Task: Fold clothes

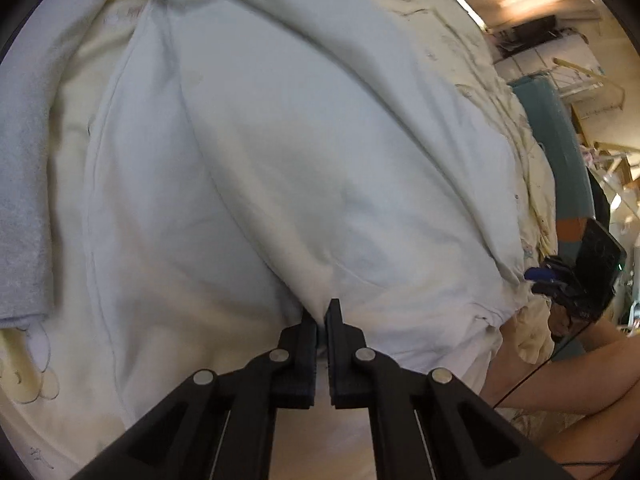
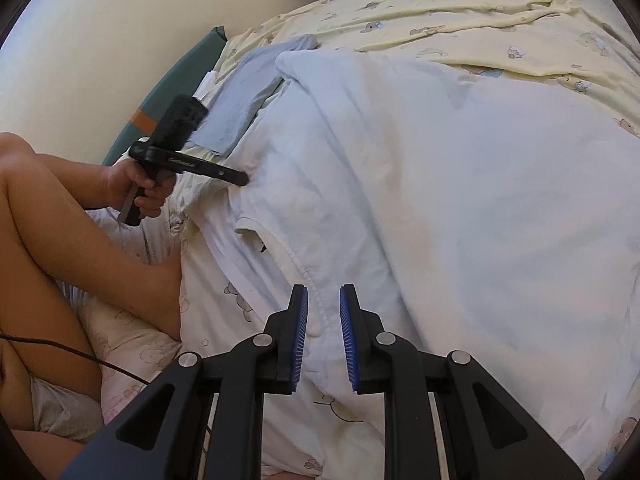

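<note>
A large white garment [image 1: 304, 168] lies spread on the bed; it fills the right wrist view [image 2: 460, 184] too. My left gripper [image 1: 321, 316] is shut on a fold of the white garment near its edge. It also shows in the right wrist view [image 2: 244, 178], held by a hand, its tip at the garment. My right gripper [image 2: 324, 300] is open, its blue pads [image 2: 347, 332] on either side of the garment's stitched hem [image 2: 308, 272], touching nothing that I can see. It shows small in the left wrist view [image 1: 538, 276] at the garment's far corner.
A folded light blue cloth [image 2: 248, 100] lies beside the garment and shows at the left in the left wrist view [image 1: 24, 200]. A yellow printed bedsheet [image 2: 460, 12] covers the bed. The person's legs [image 2: 80, 220] are at the left, and a teal headboard [image 2: 176, 76] stands by the wall.
</note>
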The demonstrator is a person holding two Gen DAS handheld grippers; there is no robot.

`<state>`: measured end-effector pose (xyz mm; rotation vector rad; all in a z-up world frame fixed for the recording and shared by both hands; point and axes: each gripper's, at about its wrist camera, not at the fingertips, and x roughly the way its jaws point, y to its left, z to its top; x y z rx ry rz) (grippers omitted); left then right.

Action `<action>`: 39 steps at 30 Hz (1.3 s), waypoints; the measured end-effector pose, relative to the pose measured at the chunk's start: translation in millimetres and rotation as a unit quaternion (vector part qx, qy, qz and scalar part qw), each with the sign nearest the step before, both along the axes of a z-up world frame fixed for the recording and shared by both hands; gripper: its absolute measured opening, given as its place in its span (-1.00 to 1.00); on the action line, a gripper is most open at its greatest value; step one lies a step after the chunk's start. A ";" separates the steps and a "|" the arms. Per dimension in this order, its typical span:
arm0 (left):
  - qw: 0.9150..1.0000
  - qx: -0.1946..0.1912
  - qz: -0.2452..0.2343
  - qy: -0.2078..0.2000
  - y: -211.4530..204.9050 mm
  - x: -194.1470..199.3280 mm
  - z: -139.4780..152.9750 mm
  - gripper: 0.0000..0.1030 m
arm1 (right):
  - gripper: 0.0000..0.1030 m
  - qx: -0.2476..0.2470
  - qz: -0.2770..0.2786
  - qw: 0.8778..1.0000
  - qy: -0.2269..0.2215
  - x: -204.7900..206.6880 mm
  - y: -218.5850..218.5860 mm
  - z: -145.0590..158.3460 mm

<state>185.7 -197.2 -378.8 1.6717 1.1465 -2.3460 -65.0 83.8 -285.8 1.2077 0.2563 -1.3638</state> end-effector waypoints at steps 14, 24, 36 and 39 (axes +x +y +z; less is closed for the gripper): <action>0.998 0.045 -0.017 0.032 -7.3 27.4 50.7 -0.94 | -0.60 0.031 0.014 0.999 0.037 1.1 -3.4 -6.1; 0.996 0.031 -0.074 -0.045 12.9 32.2 7.4 -0.94 | -0.74 0.109 -0.016 0.991 0.079 -37.3 21.4 -14.8; 0.990 0.047 -0.110 -0.079 -18.4 33.2 23.1 0.10 | -0.64 0.140 0.012 0.982 0.125 -82.8 -4.0 21.0; 0.995 -0.026 -0.077 -0.050 -47.6 28.4 47.2 0.10 | -0.64 0.151 -0.004 0.978 0.141 -107.4 -10.6 32.9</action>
